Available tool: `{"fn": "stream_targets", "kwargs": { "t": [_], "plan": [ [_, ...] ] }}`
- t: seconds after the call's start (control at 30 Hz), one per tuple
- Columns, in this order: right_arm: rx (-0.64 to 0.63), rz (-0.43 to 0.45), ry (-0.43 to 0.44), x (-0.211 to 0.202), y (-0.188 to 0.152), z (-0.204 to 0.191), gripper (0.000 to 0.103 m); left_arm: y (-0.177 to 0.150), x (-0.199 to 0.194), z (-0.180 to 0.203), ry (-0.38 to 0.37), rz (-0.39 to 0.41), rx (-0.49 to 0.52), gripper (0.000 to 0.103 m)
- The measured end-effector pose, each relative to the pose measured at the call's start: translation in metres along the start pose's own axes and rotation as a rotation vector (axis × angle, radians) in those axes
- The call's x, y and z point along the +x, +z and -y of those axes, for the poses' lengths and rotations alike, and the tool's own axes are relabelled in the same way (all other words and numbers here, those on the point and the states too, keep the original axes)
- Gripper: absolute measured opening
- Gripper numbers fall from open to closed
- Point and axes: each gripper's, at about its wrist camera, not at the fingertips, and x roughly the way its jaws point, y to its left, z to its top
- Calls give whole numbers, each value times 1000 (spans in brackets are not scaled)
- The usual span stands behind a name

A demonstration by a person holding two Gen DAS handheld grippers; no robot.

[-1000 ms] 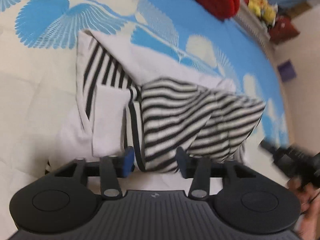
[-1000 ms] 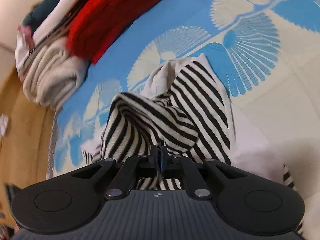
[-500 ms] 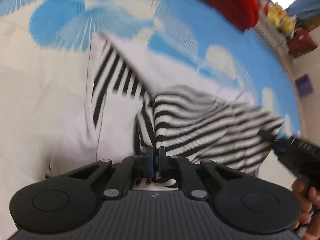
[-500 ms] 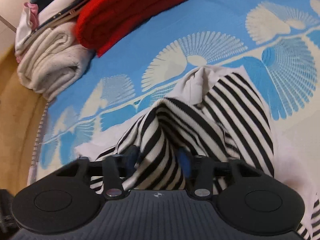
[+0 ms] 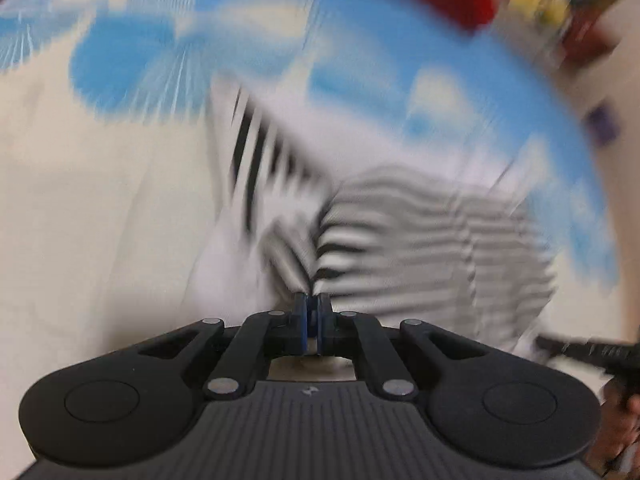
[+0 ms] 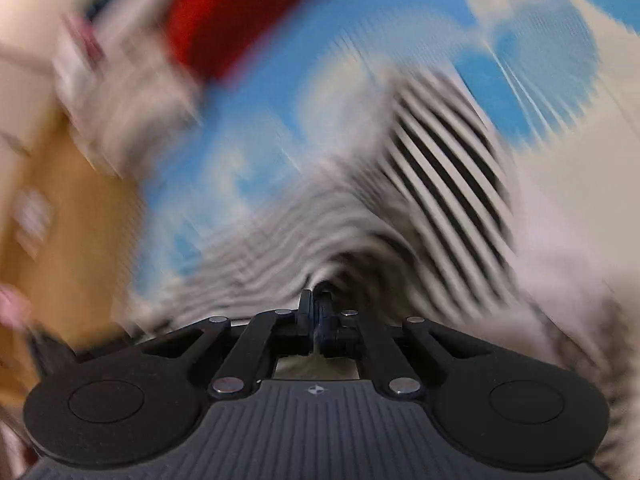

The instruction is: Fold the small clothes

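A black-and-white striped small garment lies bunched on a blue-and-cream patterned bedspread. Both views are smeared by motion. My left gripper is shut on a near edge of the striped cloth, which rises in a pinched ridge from the pads. In the right wrist view the same garment spreads up and to the right. My right gripper has its jaws closing, nearly together, with a fold of striped fabric between the pads. The right gripper's black body shows at the left view's right edge.
A red knitted item lies at the far end of the bed, with pale folded cloths beside it. Wooden floor runs along the bed's edge. A person's hand holds the right gripper.
My left gripper went from open to shut on the garment's near edge. The right gripper stood open over the striped fold half a second ago and is now pinched on it. Both views have turned blurry.
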Motion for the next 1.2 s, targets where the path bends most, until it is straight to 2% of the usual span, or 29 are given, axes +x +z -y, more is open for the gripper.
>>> {"fn": "stream_targets", "kwargs": {
  "t": [0.07,0.13,0.17,0.2,0.27,0.33,0.4,0.43,0.5,0.53,0.6,0.63,0.67,0.73,0.83,0.9,0.97,1.0,1.07,1.2],
  "plan": [
    [-30,-37,-137,13,-11,12,4,1,-4,6,-14,32,30,7],
    [-63,16,-189,7,-10,12,5,6,-25,12,-55,132,41,14],
    [-72,68,-182,-2,-6,8,5,6,-35,15,-60,194,48,17],
    [-77,127,-147,-15,-3,4,5,6,-42,18,-63,243,59,18],
    [-96,245,-31,-39,4,-10,5,5,-45,25,-84,281,65,18],
    [-122,325,47,-48,8,-23,14,5,-41,29,-109,263,45,18],
    [-163,353,96,-41,12,-37,27,4,-31,32,-123,225,34,18],
    [-189,340,114,-29,14,-42,28,3,-25,33,-120,205,33,18],
    [-203,284,72,-1,19,-45,28,2,-11,29,-91,152,30,22],
    [-190,241,16,15,22,-42,28,2,-1,26,-54,104,31,23],
    [-166,118,-164,45,21,-30,28,0,19,17,43,22,42,23],
    [-153,68,-246,57,20,-22,27,-1,22,16,70,7,51,23],
    [-139,62,-265,62,19,-15,27,-1,19,15,62,16,61,23],
    [-108,72,-238,60,18,-9,27,0,8,18,25,65,78,23],
    [-161,129,-204,45,13,-13,27,-1,1,18,-34,112,78,24],
    [-187,128,-231,42,11,-10,28,-7,14,16,-6,53,83,27],
    [-161,91,-295,48,7,2,28,-13,27,21,87,-8,140,24],
    [-139,83,-313,47,4,8,27,-16,21,24,111,15,161,24],
    [-100,122,-317,33,1,5,30,-19,-3,31,116,95,189,27],
    [-169,289,-234,-38,-14,-26,29,-37,-69,38,99,283,200,35]
  ]
}}
